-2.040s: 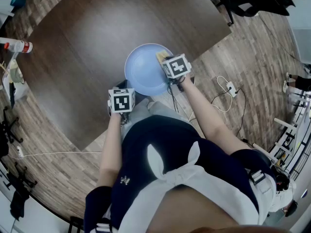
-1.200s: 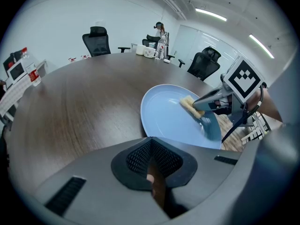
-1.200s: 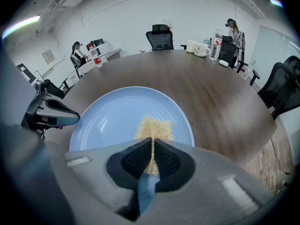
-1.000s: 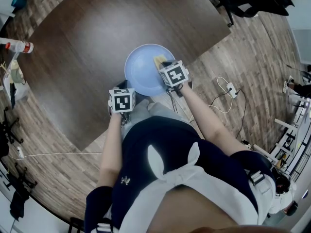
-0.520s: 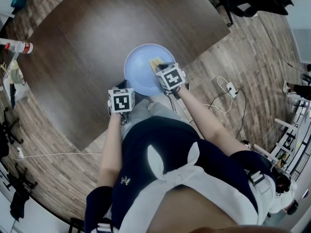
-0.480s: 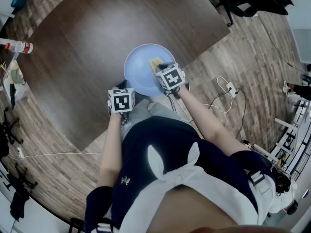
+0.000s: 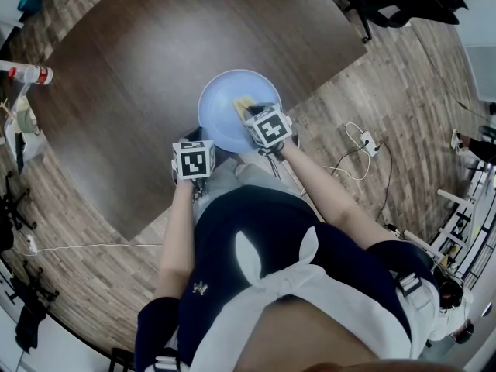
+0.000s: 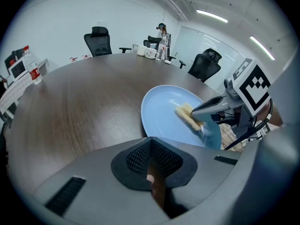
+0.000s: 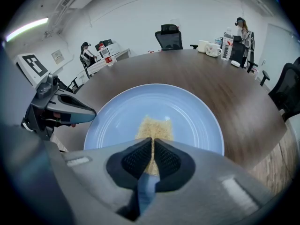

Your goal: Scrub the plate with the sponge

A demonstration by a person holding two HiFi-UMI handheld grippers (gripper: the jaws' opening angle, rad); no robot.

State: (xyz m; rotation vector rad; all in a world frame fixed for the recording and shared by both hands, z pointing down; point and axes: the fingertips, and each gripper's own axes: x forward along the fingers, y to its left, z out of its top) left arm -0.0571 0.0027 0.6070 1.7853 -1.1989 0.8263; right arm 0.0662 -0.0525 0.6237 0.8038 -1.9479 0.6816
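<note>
The right gripper [image 9: 152,143], clenching the sponge [image 9: 153,125], is sliding it from the rim toward the middle of the plate [image 9: 199,116], so scrubbing is progressing.

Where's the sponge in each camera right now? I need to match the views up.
Head view: sponge near the middle of the plate.
Left gripper view: right of centre, on the plate.
Right gripper view: centre, pinched in the right gripper.
Shared landmark: the plate.
</note>
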